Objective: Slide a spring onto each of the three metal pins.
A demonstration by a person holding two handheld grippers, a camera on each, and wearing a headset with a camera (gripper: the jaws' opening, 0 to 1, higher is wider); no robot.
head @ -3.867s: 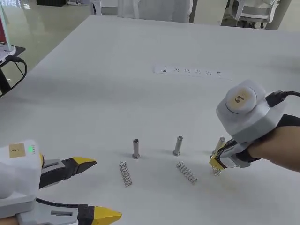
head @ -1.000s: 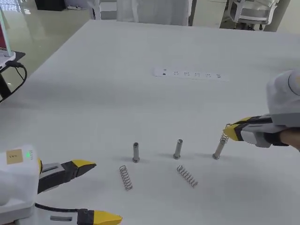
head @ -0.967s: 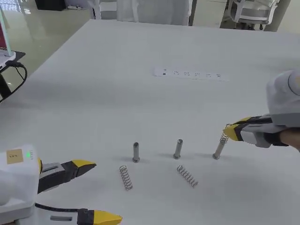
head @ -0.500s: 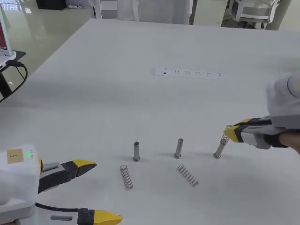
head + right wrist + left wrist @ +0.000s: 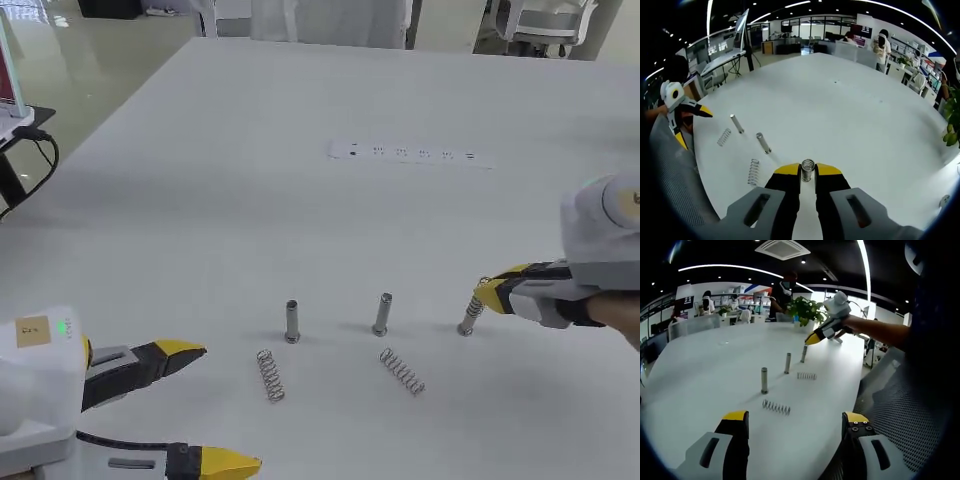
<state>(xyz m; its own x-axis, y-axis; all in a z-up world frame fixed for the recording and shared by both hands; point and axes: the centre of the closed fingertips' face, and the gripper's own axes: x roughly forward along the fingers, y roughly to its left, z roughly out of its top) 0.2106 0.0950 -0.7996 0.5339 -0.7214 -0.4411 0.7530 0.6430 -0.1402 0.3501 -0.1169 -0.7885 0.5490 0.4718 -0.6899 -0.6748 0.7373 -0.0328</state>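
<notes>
Three metal pins stand in a row on the white table: left pin (image 5: 291,322), middle pin (image 5: 383,314), right pin (image 5: 467,320). The right pin leans, and a spring (image 5: 478,300) sits over its top end. My right gripper (image 5: 487,292) is shut on that spring (image 5: 808,170), which I see end-on between the yellow tips of the right gripper (image 5: 808,174). Two loose springs (image 5: 268,374) (image 5: 401,369) lie in front of the left and middle pins. My left gripper (image 5: 210,405) hovers open at the near left, holding nothing; its own view has the left gripper (image 5: 795,417) facing the pins (image 5: 764,380).
A row of flush sockets (image 5: 410,153) is set in the table (image 5: 250,180) beyond the pins. Chairs stand past the table's far edge. A cable and stand (image 5: 25,150) are off the left side.
The right gripper lifted a spring off the table beside the right pin and brought it onto that pin's top. Over the last second it sank slightly. The left gripper stayed put.
</notes>
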